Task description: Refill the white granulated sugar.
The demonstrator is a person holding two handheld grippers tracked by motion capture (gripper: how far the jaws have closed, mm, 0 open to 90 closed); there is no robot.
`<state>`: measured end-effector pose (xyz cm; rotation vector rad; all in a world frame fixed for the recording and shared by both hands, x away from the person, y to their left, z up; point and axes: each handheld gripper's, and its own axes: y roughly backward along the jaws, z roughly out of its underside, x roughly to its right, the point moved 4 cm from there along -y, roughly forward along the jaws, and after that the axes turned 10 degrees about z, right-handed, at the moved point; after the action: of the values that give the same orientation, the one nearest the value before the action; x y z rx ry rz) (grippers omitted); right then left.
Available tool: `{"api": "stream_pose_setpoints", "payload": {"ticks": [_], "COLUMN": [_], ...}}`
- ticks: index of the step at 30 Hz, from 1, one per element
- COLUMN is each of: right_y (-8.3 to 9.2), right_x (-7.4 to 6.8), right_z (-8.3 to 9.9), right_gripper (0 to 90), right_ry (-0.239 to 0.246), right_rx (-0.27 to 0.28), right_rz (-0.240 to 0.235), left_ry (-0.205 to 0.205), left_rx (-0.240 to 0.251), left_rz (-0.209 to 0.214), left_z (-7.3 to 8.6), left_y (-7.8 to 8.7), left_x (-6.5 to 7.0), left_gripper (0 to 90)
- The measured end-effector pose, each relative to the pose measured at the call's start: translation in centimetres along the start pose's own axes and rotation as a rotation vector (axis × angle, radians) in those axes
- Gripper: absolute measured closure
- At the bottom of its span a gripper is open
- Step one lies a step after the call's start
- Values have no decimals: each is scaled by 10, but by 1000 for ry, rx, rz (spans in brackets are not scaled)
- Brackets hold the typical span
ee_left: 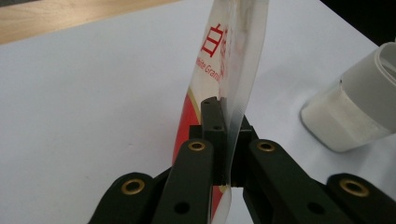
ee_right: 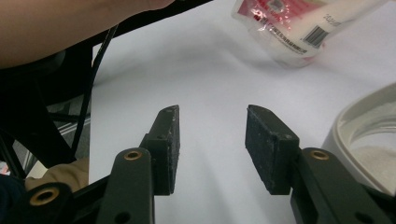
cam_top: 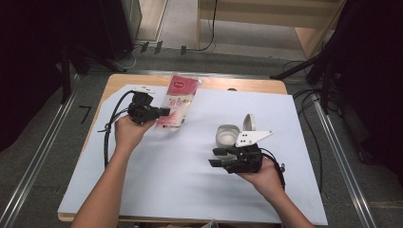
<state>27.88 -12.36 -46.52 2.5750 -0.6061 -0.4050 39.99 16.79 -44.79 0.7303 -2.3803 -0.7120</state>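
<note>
1. Left gripper (cam_top: 164,112), high view: held in the person's left hand (cam_top: 127,130) at the table's far left, jaws pointing right. The jaws are clamped on the lower edge of a red-and-white pouch (cam_top: 178,101).
2. Left gripper view: left gripper (ee_left: 226,140) jaws pressed together with the pouch (ee_left: 229,56) edge pinched between them. The pouch stands up from the jaws, clear film on one side, red print on the other.
3. Pouch position, high view: far left-centre of the white sheet (cam_top: 190,175), top end reaching over the wooden table edge (cam_top: 119,81).
4. Right gripper (cam_top: 216,157), high view: in the right hand (cam_top: 263,175), near the table's middle-right, jaws pointing left. Jaws apart, nothing between them.
5. Right gripper view: right gripper (ee_right: 212,140) pads well separated, white sheet (ee_right: 210,84) visible in the gap; they grip nothing.
6. White jar (cam_top: 228,135) stands open just beyond the right gripper, hinged lid (cam_top: 249,122) tipped up behind it. White granules inside the jar (ee_right: 369,140) show in the right gripper view.
7. Jar (ee_left: 355,107) and pouch are near each other but apart.
</note>
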Motion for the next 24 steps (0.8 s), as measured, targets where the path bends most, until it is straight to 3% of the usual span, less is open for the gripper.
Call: {"api": "stream_pose_setpoints", "payload": {"ticks": [3, 8, 13, 24], "right_y": [5, 13, 17, 17], "right_x": [1, 4, 6, 6], "right_z": [1, 6, 11, 14], "right_gripper": [556, 556, 557, 557], "right_ry": [-5, -5, -1, 25], "right_rx": [10, 12, 0, -20], "right_rz": [9, 26, 46, 69], "left_ry": [-25, -30, -13, -9], "left_rx": [-16, -25, -6, -4], "left_rz": [-20, -11, 16, 7], "left_z": [5, 17, 25, 30], "left_y": [2, 8, 12, 15], "left_x": [1, -2, -7, -9], "left_gripper": [900, 900, 896, 878]}}
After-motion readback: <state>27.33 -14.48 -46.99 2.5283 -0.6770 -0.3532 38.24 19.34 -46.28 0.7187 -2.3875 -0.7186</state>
